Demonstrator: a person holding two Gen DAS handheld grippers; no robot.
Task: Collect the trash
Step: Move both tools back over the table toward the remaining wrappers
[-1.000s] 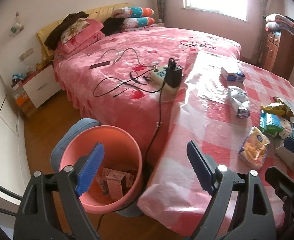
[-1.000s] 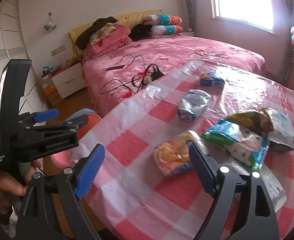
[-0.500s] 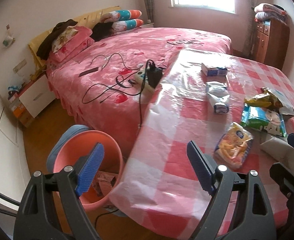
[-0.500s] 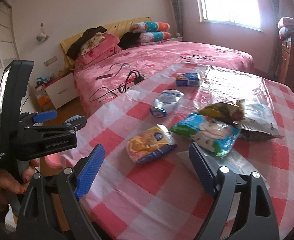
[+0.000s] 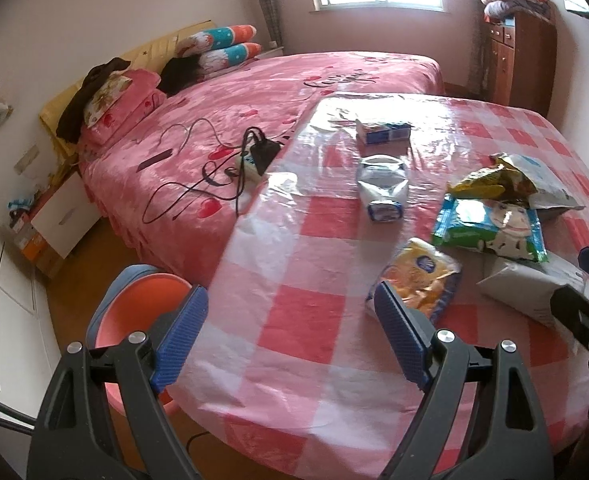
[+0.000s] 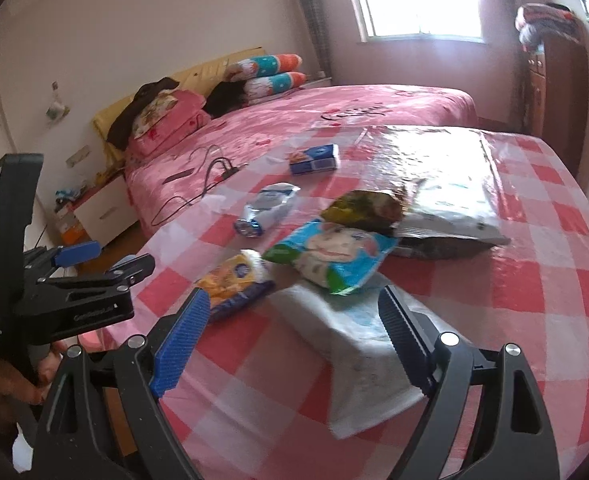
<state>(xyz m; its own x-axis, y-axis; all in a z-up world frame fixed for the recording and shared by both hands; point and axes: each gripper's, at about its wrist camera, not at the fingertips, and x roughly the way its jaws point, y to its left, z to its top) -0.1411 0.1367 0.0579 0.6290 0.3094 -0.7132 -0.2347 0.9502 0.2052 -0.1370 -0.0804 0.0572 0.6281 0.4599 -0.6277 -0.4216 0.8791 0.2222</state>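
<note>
Approach step: right tool [image 6: 290, 336] apart and empty, poised above grey pouch [image 6: 358, 344] on bench [image 6: 534, 280]; left tool [image 5: 290, 336] likewise apart, near yellow snack bag [image 5: 418, 280]. Pink bin [image 5: 134, 304] beside bench edge. Next, probably: lower, straddle pouch, clamp.

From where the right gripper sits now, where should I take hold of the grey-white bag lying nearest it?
Probably the raised folded end of the grey-white bag, coming down from above along the right gripper line. That end humps up off the checked tablecloth between the open jaws; the near end lies flat.
</note>
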